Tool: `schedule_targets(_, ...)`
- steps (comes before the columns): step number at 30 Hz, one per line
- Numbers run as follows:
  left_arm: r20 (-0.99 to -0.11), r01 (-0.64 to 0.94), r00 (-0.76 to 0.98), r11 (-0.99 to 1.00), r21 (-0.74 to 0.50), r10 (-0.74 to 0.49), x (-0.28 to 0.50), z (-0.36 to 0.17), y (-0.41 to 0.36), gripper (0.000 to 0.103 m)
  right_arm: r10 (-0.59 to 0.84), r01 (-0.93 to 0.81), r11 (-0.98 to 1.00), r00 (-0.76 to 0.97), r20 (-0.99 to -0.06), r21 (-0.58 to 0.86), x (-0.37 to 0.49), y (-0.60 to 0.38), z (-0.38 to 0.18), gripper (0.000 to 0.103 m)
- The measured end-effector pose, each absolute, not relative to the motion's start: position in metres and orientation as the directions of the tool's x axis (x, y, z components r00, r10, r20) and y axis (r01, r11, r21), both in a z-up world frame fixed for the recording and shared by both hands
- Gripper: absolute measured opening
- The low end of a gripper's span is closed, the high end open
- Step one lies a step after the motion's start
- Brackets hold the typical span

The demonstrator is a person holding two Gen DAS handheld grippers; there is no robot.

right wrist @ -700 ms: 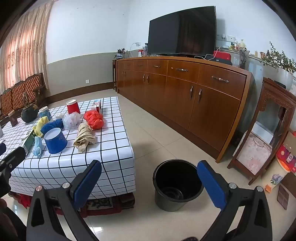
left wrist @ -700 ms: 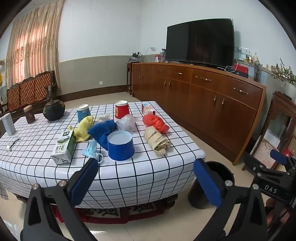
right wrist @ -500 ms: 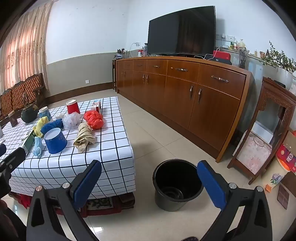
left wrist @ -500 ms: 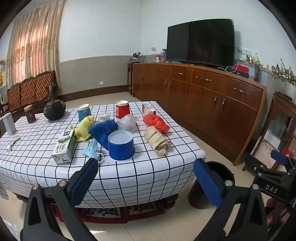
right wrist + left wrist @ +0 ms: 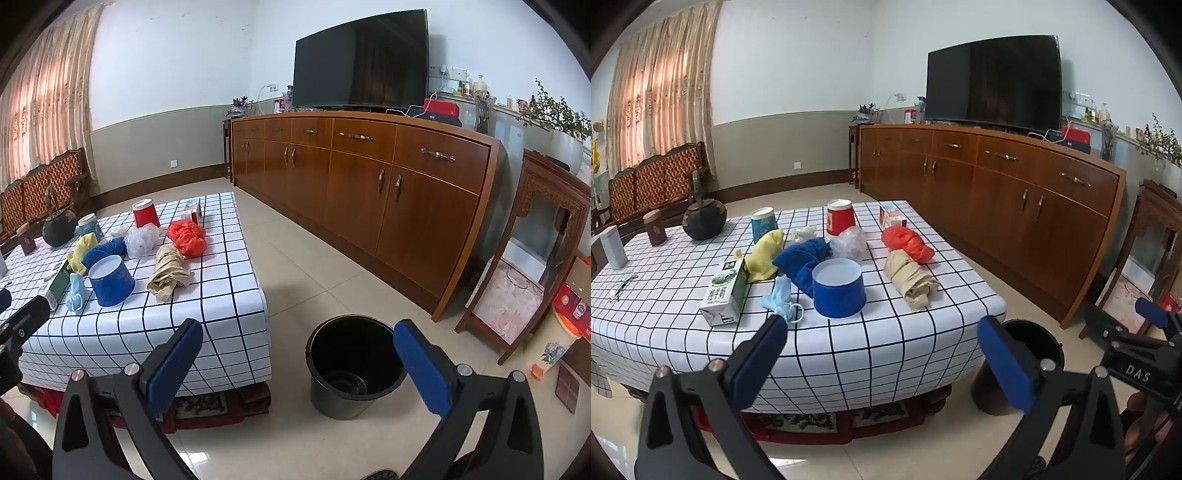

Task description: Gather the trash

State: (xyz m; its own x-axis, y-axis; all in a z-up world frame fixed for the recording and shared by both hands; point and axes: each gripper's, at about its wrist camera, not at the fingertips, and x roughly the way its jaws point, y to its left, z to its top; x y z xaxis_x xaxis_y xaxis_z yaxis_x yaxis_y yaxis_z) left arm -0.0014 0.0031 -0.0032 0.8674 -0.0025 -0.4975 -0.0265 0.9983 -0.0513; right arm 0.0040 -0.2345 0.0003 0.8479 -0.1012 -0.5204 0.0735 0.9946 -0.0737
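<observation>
Left wrist view: the left gripper [image 5: 881, 345] is spread wide and holds nothing, low in the frame before the checkered counter [image 5: 886, 343]. The trash lies mid-frame on it — a blue face mask [image 5: 781, 297], a milk carton [image 5: 726, 291], an upturned blue cup [image 5: 839, 288], a beige crumpled bag [image 5: 912, 282] and a red plastic bag [image 5: 908, 244]. All look light; the bags and mask are soft and should pinch anywhere on a fold, while the cup is stiffer and likely best taken across its rim. A dark teapot [image 5: 703, 219] at left is probably not trash.

Right wrist view: the right gripper [image 5: 298, 354] is also wide apart and empty, above the floor. The black bin [image 5: 354, 365] stands lower centre, just beside the counter corner — nothing blocks it.
</observation>
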Motion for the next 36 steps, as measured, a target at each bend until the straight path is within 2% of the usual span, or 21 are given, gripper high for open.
schedule_targets(36, -0.495, -0.021, 0.869, 0.999, -0.036, 0.0, -0.0017, -0.0019, 0.0016, 0.103, -0.098, 0.074, 0.995, 0.85, -0.517, -0.067, 0.0056, -0.2359, 0.0021, 0.103)
